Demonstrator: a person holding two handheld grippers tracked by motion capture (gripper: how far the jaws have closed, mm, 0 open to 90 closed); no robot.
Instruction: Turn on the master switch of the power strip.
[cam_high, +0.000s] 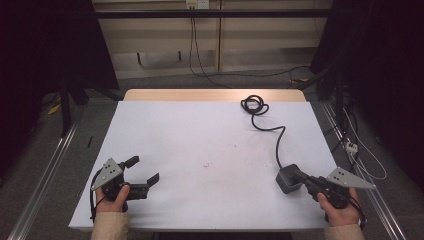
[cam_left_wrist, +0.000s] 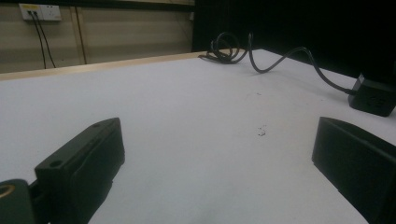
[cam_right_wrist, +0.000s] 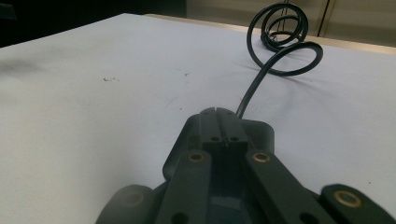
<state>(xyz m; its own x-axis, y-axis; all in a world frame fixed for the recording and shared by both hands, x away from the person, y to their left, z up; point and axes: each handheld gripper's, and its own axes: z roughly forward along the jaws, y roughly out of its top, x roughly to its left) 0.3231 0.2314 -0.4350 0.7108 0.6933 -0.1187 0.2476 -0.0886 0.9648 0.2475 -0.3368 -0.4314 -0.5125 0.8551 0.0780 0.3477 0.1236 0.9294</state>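
Note:
A black power adapter (cam_high: 286, 181) lies near the front right of the white table (cam_high: 200, 135). Its black cable (cam_high: 276, 135) runs back to a loose coil (cam_high: 254, 105) near the far edge. My right gripper (cam_high: 298, 174) is shut, jaws pressed together, and the tips lie on top of the adapter (cam_right_wrist: 261, 133); nothing shows between them (cam_right_wrist: 217, 114). The cable leaves just beyond the tips toward the coil (cam_right_wrist: 280, 32). At the front left my left gripper (cam_high: 144, 170) stands open and holds nothing (cam_left_wrist: 217, 135). From there the adapter (cam_left_wrist: 373, 95) sits far right.
The table's wooden far edge (cam_high: 215, 94) shows beyond the white top. Small dark specks (cam_high: 206, 164) mark the middle. Metal rails (cam_high: 45, 170) run along both sides, and loose wires (cam_high: 360, 150) lie on the floor at the right. A wall socket (cam_left_wrist: 41, 11) is behind.

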